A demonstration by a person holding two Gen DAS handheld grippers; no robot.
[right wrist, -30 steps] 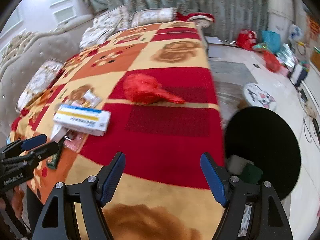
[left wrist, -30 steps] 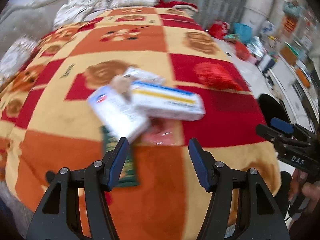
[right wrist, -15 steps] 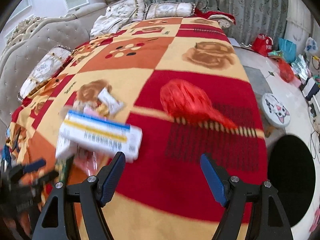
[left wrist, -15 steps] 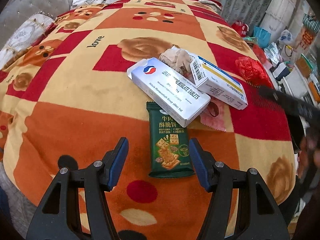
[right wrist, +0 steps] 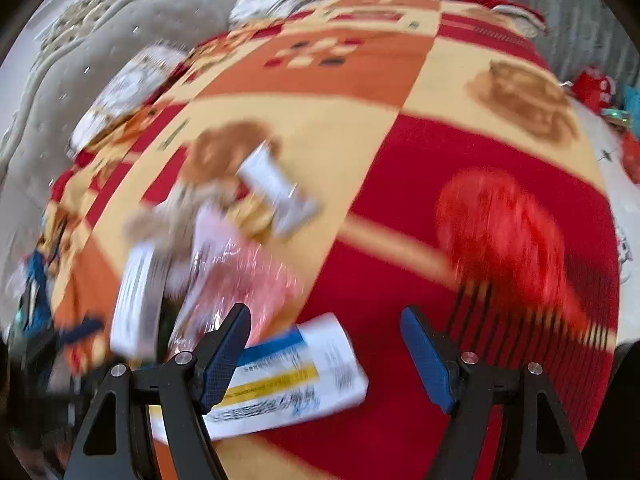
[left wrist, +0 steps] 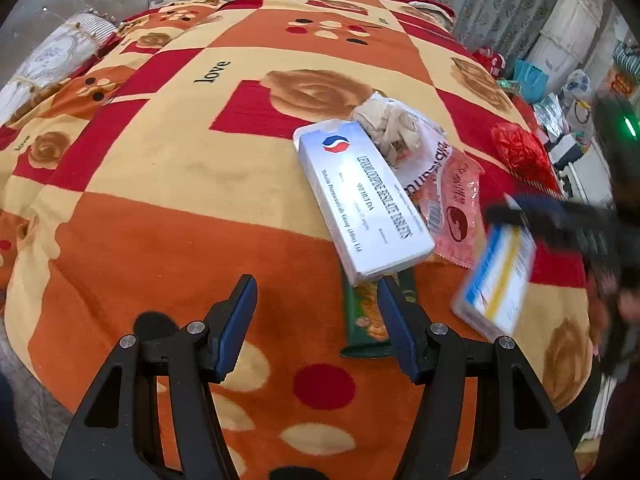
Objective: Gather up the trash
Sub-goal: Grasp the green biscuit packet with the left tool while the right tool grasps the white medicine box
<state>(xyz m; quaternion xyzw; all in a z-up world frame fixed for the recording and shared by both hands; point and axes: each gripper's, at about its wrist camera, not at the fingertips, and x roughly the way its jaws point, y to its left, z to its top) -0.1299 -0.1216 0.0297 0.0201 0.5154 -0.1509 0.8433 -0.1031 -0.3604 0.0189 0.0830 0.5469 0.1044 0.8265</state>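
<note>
The bed [left wrist: 168, 184], under its checked red, orange and cream blanket, fills the room's middle, and all the trash lies in one loose heap near its foot edge. Largest in the heap is the long white tablet box [left wrist: 362, 204], lying flat across a green cracker packet [left wrist: 366, 316]. Just beyond it sit a pink wrapper [left wrist: 456, 216], a crumpled beige tissue [left wrist: 386, 126] and a white printed wrapper [left wrist: 424, 164], all touching or overlapping. A red plastic bag [right wrist: 504, 224] lies well apart on the red square.

The blue-and-yellow striped box [right wrist: 288, 376] is nearest the right gripper [right wrist: 324, 360], whose fingers stand apart with the box partly between them and partly under the left-hand one; nothing is clamped. The left gripper [left wrist: 316, 324] hovers over bare blanket just beside the green packet, fingers apart and empty.

The step in hand looks like the approach for a first pick. Next, I'd say, the right gripper needs to centre over the striped box and line its fingers across the narrow side before closing; the view is blurred, so its exact seating is unclear.
</note>
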